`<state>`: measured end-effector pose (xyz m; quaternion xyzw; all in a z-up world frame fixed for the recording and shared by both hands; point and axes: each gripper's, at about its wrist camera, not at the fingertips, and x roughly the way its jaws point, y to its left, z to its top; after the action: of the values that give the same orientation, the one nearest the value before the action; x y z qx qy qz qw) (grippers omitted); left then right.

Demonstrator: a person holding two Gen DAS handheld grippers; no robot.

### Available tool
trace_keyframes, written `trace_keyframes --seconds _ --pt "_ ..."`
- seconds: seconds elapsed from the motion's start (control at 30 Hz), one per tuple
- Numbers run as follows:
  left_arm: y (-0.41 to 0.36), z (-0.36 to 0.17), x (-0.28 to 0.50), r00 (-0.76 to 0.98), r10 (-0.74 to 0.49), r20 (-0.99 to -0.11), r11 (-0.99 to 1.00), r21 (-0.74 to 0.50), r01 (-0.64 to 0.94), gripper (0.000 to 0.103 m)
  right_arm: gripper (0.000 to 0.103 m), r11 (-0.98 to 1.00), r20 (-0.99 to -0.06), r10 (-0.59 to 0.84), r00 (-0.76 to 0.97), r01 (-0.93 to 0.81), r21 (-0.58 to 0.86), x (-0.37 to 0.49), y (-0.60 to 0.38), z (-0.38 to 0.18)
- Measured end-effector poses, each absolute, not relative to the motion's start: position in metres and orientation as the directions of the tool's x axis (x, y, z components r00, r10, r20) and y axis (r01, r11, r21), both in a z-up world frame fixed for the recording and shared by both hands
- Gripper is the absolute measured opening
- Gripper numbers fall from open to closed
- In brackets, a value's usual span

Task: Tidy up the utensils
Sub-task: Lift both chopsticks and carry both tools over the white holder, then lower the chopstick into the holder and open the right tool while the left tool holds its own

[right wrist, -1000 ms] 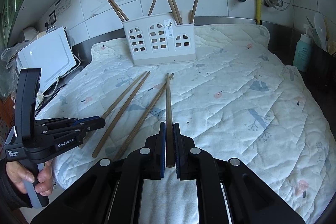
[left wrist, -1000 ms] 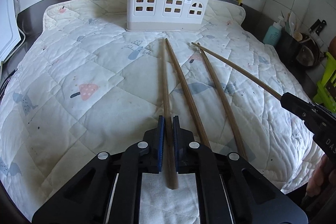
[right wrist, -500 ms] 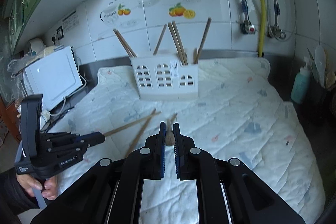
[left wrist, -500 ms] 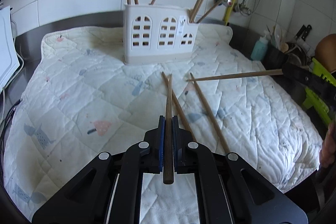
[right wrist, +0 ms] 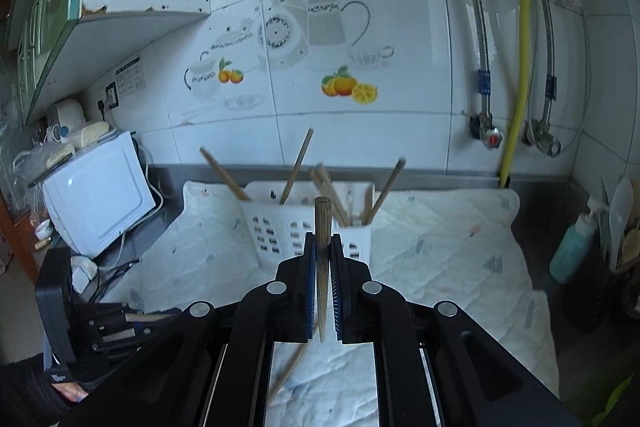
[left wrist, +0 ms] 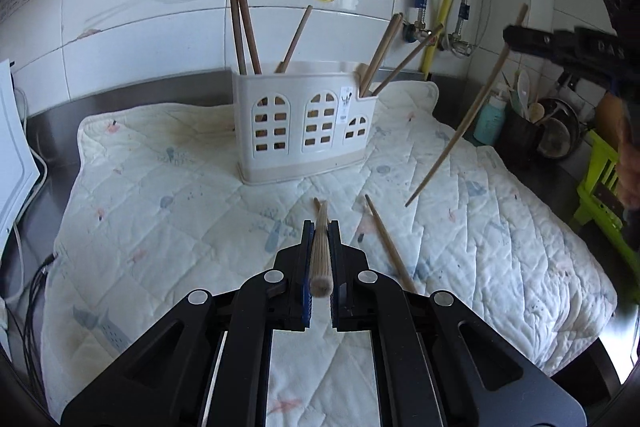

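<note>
A white plastic utensil holder with arched cut-outs stands on the quilted mat and holds several wooden chopsticks. My left gripper is shut on a wooden chopstick, held above the mat and pointing toward the holder. My right gripper is shut on another wooden chopstick, held nearly upright, thick end up. It appears in the left wrist view high at the right, tip hanging down. The holder also shows in the right wrist view. One chopstick lies on the mat.
A white microwave stands at the left. A teal bottle and a dark jar of utensils stand at the right edge. Pipes and valves run down the tiled wall. A green rack is at the far right.
Both grippers have lifted their chopsticks off the mat. The right chopstick has swung from flat to nearly upright; the left one now points at the holder.
</note>
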<state>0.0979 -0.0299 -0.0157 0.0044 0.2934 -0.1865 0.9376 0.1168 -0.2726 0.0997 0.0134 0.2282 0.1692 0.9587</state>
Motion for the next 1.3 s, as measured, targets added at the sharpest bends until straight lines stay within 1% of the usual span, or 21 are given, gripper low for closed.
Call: trace_keyframes --seconds 0.2,0.33,0.5,0.6,0.77,0.87,0.97,1.13,1.3 --pt "-0.037 0.005 0.112 0.773 -0.330 -0.542 0.929 -0.041 0.368 0.005 0.007 0.946 -0.384 0.318 0.867 -0.318 0.065 0.147 -0.269 0.138" --pt "-0.037 0.021 0.119 0.777 -0.352 -0.521 0.923 -0.054 0.382 0.005 0.007 0.958 -0.369 0.275 0.888 -0.287 0.023 0.170 -0.266 0.156" --pt "-0.033 0.041 0.127 0.795 -0.358 -0.490 0.922 -0.052 0.383 0.005 0.007 0.963 -0.338 0.263 0.904 -0.265 0.040 0.193 -0.268 0.169" --pt "-0.029 0.052 0.132 0.805 -0.364 -0.468 0.922 -0.062 0.381 0.005 0.007 0.966 -0.342 0.253 0.905 -0.257 0.034 0.208 -0.265 0.168" --pt "-0.025 0.075 0.135 0.827 -0.379 -0.415 0.921 -0.083 0.380 0.005 0.007 0.967 -0.377 0.242 0.894 -0.254 0.018 0.229 -0.255 0.155" --pt "-0.025 0.096 0.139 0.849 -0.381 -0.366 0.922 -0.082 0.378 0.005 0.007 0.968 -0.399 0.233 0.887 -0.252 0.005 0.238 -0.250 0.143" --pt "-0.026 0.119 0.141 0.880 -0.365 -0.304 0.929 -0.065 0.363 0.005 0.007 0.969 -0.425 0.223 0.877 -0.247 -0.002 0.245 -0.247 0.132" --pt "-0.027 0.150 0.154 0.919 -0.336 -0.209 0.942 -0.056 0.331 0.005 0.007 0.970 -0.443 0.216 0.870 -0.244 -0.007 0.249 -0.249 0.120" --pt "-0.035 0.159 0.176 0.941 -0.293 -0.170 0.956 -0.036 0.291 0.005 0.007 0.970 -0.446 0.207 0.871 -0.242 -0.023 0.245 -0.250 0.114"
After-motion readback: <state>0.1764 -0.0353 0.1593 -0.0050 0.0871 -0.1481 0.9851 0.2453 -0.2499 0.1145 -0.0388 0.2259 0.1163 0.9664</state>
